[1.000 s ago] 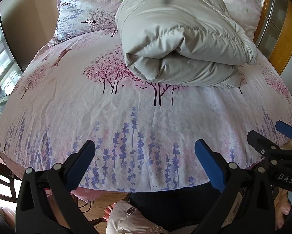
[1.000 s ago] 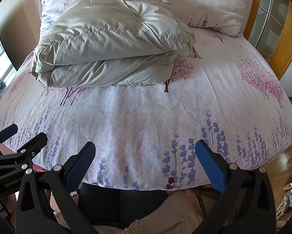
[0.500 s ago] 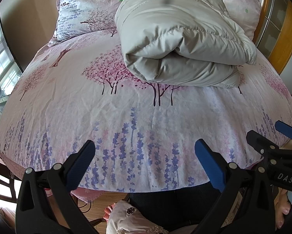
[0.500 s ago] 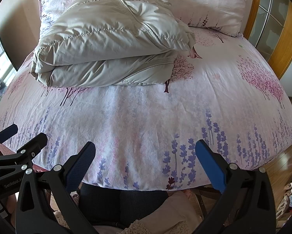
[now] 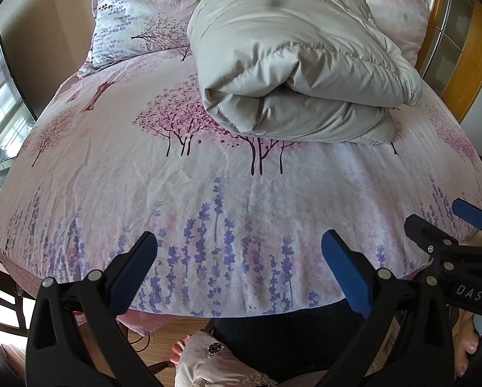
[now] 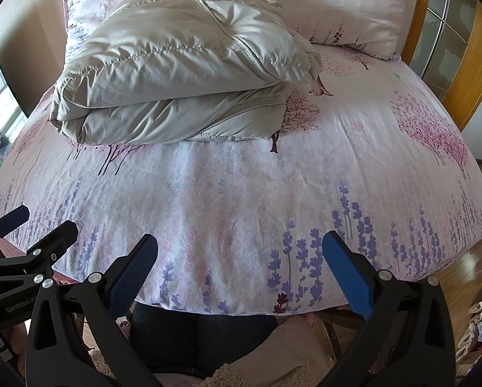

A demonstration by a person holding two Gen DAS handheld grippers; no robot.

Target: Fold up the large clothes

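Left wrist view: the left gripper [image 5: 239,254] hangs over the foot edge of the bed [image 5: 208,193], jaws wide apart, nothing between them. The folded grey puffer jacket [image 5: 299,74] lies mid-bed, well beyond the blue pads, its rolled fold facing the camera and its far end up against the 2 pillows [image 5: 138,16]. The right gripper [image 5: 466,225] shows at the right edge, its jaws also apart. Below the bed edge, the person's dark trousers [image 5: 283,332] and a bare foot.

Right wrist view: the right gripper [image 6: 239,254] hovers at the same bed edge, jaws spread, empty. The jacket [image 6: 183,74] sits up-left, layers stacked, resting on the floral sheet [image 6: 273,193]. The left gripper [image 6: 31,235] is just beside, low left. A wooden headboard [image 6: 418,16] is at right.
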